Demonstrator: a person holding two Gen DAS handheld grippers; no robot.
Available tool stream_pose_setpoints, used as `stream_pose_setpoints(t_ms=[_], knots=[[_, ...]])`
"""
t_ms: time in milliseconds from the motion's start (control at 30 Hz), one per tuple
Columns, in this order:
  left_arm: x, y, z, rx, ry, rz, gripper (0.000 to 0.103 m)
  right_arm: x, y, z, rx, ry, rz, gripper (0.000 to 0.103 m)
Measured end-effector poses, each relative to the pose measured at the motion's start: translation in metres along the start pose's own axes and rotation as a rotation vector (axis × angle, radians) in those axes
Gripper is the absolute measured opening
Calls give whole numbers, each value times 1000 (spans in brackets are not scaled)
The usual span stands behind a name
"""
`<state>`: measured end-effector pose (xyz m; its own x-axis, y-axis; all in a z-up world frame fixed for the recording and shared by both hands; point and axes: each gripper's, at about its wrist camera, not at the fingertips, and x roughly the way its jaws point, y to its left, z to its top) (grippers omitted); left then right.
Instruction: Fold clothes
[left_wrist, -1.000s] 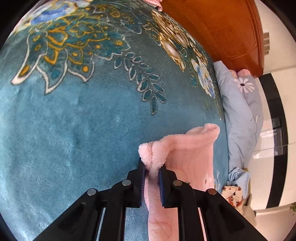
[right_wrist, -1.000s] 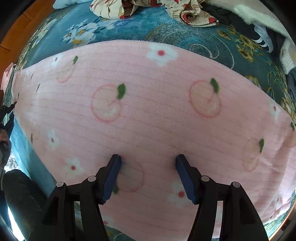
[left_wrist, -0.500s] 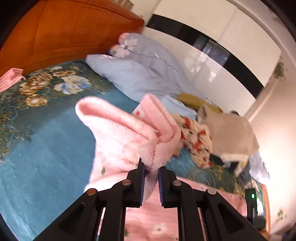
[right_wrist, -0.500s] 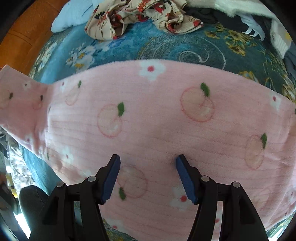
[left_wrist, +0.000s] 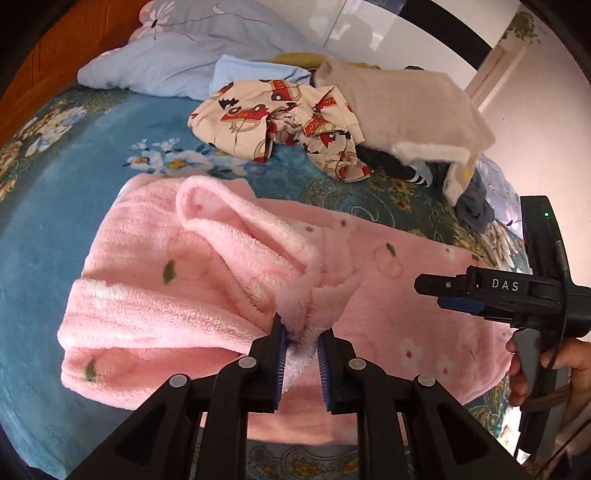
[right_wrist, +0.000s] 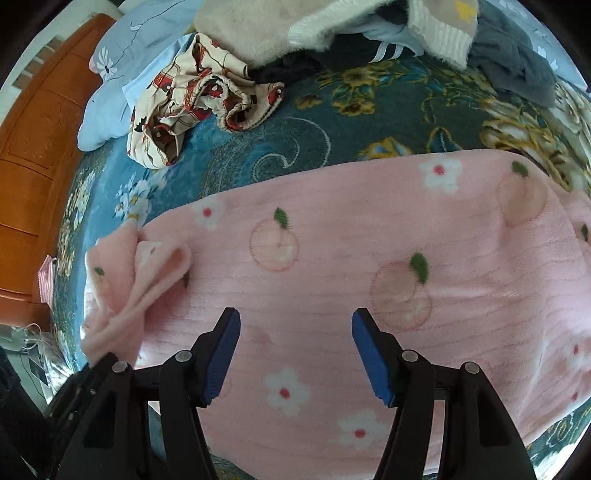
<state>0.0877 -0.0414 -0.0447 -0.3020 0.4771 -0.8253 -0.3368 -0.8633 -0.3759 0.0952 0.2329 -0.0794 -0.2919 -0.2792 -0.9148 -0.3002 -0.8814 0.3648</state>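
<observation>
A pink fleece garment (right_wrist: 332, 258) with peach and flower print lies spread on the blue floral bedspread (right_wrist: 258, 147). My left gripper (left_wrist: 301, 341) is shut on a bunched end of the pink garment (left_wrist: 207, 280) and holds it folded over the spread part. My right gripper (right_wrist: 295, 354) is open and empty, just above the flat middle of the garment. It also shows at the right in the left wrist view (left_wrist: 458, 295), held by a hand. The folded-over end shows at the left in the right wrist view (right_wrist: 133, 280).
A pile of unfolded clothes lies at the far side of the bed: a cream printed garment (left_wrist: 280, 114), a beige fleece piece (left_wrist: 402, 99), dark items (right_wrist: 517, 62). Light blue pillows (left_wrist: 177, 55) and an orange wooden headboard (right_wrist: 33, 155) stand at the left.
My left gripper has swung round and carried the garment's end across, over the spread part. The right gripper has stayed open above the garment.
</observation>
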Motion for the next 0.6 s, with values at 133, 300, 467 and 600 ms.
stream_pose_setpoints(t_ms=[133,300,467,600], knots=[[-17,21,-8,-171,3,-243,57,-2,13,7,-1,-21,24,64],[-41,86,-16,-431,-107,-189,61,-6,54,20,-101,-51,69,64],[-29,136,-27,-657,-94,-124,61,7,121,24,-287,-37,119,64],[-12,131,-28,-651,-23,-91,61,22,186,16,-471,-15,138,64]])
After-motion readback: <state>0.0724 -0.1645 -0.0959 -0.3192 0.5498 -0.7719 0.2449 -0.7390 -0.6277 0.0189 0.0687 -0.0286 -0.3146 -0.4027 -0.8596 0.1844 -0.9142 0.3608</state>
